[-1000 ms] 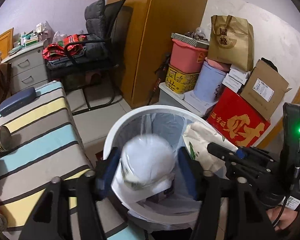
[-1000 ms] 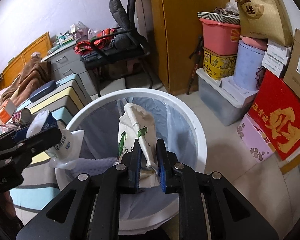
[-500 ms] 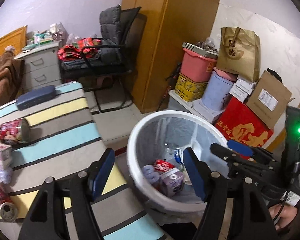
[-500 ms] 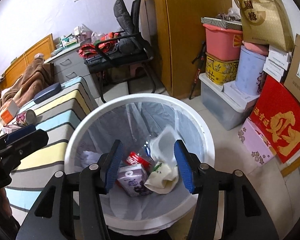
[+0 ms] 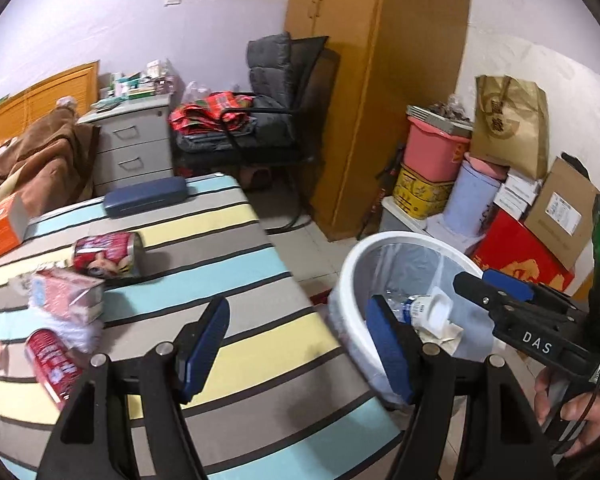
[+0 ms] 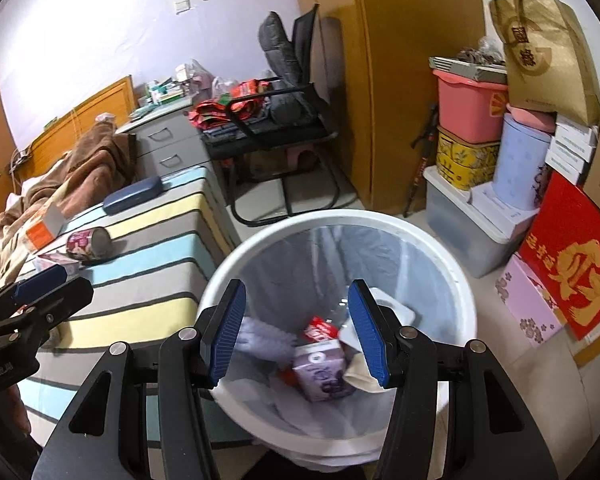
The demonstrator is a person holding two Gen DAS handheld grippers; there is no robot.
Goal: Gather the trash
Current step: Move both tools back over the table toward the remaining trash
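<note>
Black tongs — blue pads

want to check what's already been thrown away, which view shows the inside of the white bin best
The right wrist view: it looks down into the white bin, showing a purple carton, a red wrapper and crumpled white scraps on the liner. The left wrist view catches the bin at an angle; only the top of the pile shows.

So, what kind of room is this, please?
Most likely a bedroom that also serves for storage: a bed with a brown blanket along the wall, a grey drawer cabinet beside it, and stacked boxes next to the wooden wardrobe.
</note>
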